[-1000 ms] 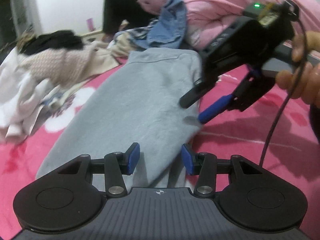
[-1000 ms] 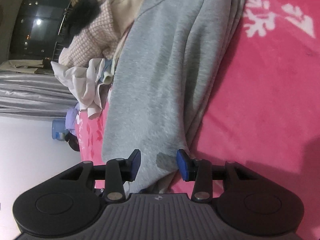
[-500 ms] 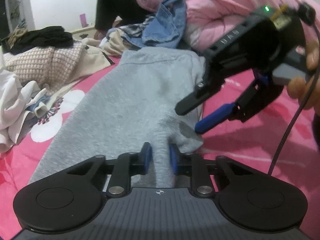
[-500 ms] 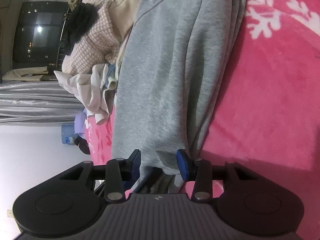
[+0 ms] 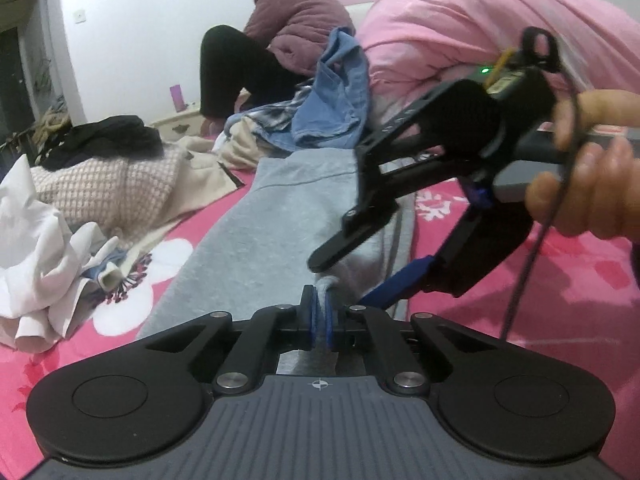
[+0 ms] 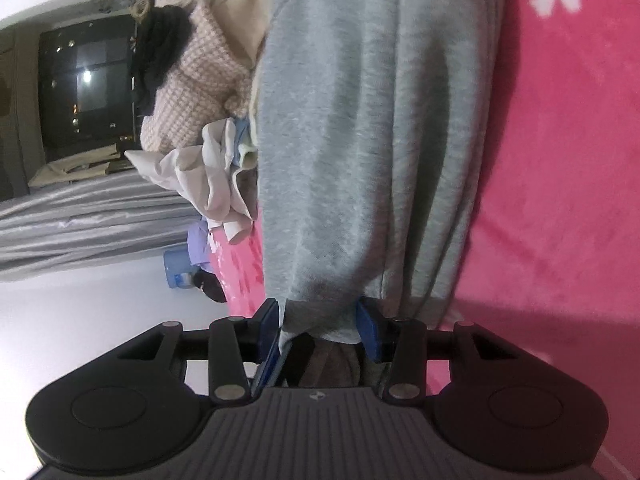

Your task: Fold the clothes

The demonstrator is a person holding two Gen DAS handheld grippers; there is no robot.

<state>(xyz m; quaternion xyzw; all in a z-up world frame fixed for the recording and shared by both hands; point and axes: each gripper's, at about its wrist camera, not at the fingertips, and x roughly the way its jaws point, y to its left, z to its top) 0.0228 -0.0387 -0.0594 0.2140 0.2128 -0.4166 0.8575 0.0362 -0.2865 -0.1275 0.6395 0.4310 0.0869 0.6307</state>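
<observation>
A grey sweatshirt-like garment point(image 5: 280, 216) lies lengthwise on the pink bed cover point(image 5: 540, 300). My left gripper point(image 5: 319, 320) is shut on the garment's near edge, with a fold of grey cloth pinched between the blue pads. My right gripper point(image 5: 344, 280) hovers just above and to the right of it, jaws open around the same edge. In the right wrist view the grey garment point(image 6: 368, 140) fills the middle, and the right gripper point(image 6: 318, 322) stands open with the cloth's hem between its blue fingers.
A pile of clothes sits to the left: white cloth point(image 5: 36, 248), a pink knit point(image 5: 104, 188), a black garment point(image 5: 108, 140). Blue denim point(image 5: 340, 96) and a pink duvet point(image 5: 460, 24) lie at the back. A person point(image 5: 280, 40) sits beyond the bed.
My left gripper has closed on the garment's near edge and lifted slightly. My right gripper has moved closer, its open jaws now around the hem.
</observation>
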